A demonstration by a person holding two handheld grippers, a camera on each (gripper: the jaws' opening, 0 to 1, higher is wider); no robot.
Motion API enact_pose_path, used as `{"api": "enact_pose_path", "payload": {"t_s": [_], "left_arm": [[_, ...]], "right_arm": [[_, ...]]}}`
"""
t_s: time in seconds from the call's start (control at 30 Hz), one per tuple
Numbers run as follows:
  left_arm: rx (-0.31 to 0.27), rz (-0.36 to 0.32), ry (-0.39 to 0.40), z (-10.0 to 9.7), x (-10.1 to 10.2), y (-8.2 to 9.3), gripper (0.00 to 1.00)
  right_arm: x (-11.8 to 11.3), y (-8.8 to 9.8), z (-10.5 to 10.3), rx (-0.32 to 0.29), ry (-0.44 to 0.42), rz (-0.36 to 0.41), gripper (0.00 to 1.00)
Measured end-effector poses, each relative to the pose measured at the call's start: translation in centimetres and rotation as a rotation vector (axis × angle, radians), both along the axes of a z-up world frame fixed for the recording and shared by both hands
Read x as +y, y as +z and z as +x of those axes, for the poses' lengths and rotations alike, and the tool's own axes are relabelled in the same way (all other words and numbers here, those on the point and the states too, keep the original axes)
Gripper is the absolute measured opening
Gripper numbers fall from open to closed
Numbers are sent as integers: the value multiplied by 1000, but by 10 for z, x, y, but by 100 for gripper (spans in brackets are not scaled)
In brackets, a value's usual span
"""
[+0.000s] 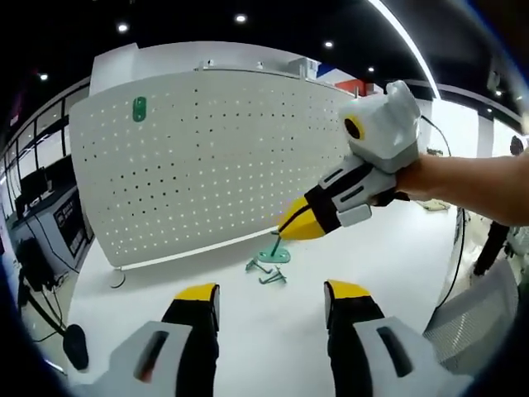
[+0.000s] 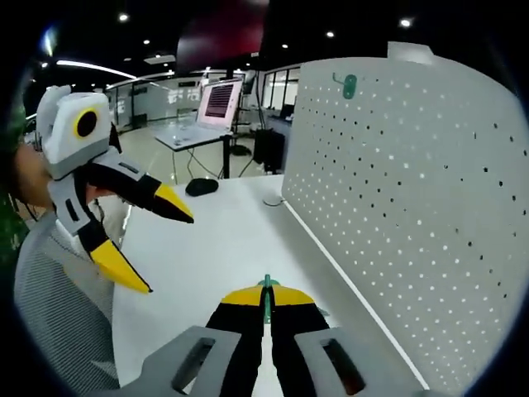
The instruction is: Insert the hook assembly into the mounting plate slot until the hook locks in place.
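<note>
hooks [image 1: 266, 270] on table [image 1: 248, 331], before pegboard [image 1: 207, 165], one hook [image 1: 140, 108] on it

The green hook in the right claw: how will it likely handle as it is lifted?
The green hook looks thin and rigid, probably light. Pinched edge-on in the shut right claw, it might twist. The spare hooks on the table lie flat, unlikely to roll.

Bright, even light falls from ceiling spots [image 1: 240, 17] and a strip light [image 1: 405, 37]. Both views are sharp centrally, with edges strongly bowed.
</note>
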State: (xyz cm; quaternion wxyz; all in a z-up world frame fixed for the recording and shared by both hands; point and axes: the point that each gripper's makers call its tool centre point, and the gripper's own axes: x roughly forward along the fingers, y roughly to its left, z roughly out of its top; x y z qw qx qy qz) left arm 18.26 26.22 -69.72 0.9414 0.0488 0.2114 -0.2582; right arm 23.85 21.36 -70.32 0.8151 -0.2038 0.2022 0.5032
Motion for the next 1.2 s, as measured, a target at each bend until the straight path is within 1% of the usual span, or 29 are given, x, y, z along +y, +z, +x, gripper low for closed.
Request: {"api": "enact_pose_path", "payload": {"t_s": [0.43,0.6,0.83,0.97,1.13,1.2], "left_arm": [[-14,-33,-77,8,-26,11,50],[-14,-41,-117,10,-40,13,47],[-5,-79,-158,14,-57,16,44],[1,-85,-173,16,-63,15,43],[17,-104,-198,17,-70,13,39],[29,-118,-205,18,-72,12,36]], "right_arm": [[-35,20,-19,-34,-101,9,0],[-45,26,-26,-46,-129,10,0],[-54,34,-35,-63,-157,12,0],[-57,39,-40,-73,-171,14,0],[-60,43,-43,-82,-184,17,0],[-60,46,-44,-87,-188,19,0]]}}
